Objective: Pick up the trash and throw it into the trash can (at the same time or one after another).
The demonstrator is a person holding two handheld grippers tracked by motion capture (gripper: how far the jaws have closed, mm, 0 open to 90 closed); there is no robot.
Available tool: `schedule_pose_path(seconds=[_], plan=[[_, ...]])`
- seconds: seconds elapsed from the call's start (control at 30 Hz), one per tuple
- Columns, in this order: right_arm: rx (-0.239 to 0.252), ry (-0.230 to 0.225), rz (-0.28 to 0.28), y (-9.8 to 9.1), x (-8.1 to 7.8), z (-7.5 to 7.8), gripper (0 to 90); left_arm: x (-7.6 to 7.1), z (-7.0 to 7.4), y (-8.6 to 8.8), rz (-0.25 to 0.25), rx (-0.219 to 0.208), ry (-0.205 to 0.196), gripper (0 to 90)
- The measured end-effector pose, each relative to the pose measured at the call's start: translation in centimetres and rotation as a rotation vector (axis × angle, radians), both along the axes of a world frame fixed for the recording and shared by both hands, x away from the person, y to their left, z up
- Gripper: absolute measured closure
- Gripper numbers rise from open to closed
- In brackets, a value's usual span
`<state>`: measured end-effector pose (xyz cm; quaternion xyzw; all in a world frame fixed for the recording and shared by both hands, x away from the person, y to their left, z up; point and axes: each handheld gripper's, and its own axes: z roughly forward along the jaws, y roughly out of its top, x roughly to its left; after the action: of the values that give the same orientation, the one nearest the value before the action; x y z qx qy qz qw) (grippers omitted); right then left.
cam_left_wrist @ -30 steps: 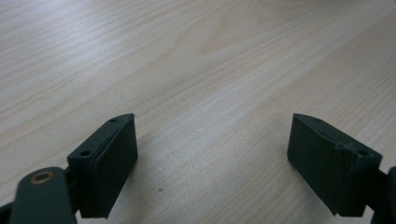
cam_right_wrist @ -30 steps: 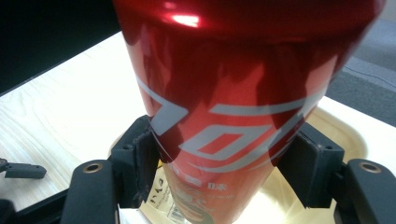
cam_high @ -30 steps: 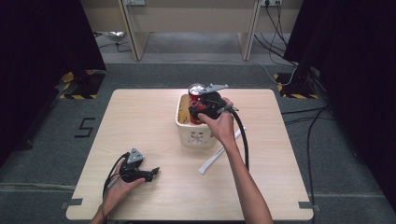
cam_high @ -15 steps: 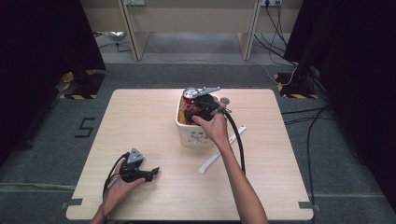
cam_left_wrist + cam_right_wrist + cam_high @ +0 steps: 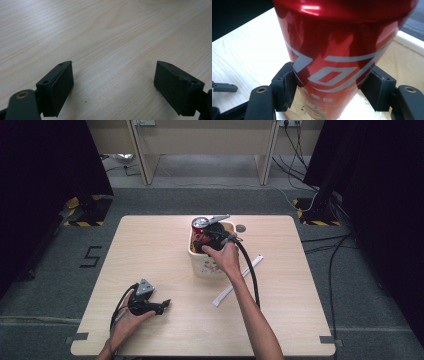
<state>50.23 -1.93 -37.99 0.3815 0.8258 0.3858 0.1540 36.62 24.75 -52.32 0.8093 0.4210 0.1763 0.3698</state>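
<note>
A red drink can point(image 5: 199, 224) point(image 5: 342, 45) stands upright over the far left part of a cream plastic basket point(image 5: 206, 265). My right gripper point(image 5: 206, 238) point(image 5: 332, 87) is shut on the can, its black pads pressing the can's two sides just above the basket's rim point(image 5: 409, 41). The can's lower end hangs inside the basket. Near the table's front left, my left gripper point(image 5: 162, 304) point(image 5: 113, 85) rests low over bare wood in a hand. Its jaws stand wide open with nothing between them.
A long white strip point(image 5: 238, 280) lies on the wooden table point(image 5: 150, 250) right of the basket. A small dark round mark point(image 5: 241, 228) sits near the far edge. The right gripper's black cable point(image 5: 252, 270) trails across the strip.
The right hand has carried the can slightly lower and away from me, deeper over the basket. The left gripper has stayed put.
</note>
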Motion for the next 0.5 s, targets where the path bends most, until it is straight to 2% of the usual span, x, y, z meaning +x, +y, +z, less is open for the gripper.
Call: schedule_pose_path(seconds=[0.5], plan=[[-0.003,0.029,-0.001,-0.19,0.26,-0.65,33.5,0.0,0.01,0.02,-0.002,0.003,0.001,15.5]])
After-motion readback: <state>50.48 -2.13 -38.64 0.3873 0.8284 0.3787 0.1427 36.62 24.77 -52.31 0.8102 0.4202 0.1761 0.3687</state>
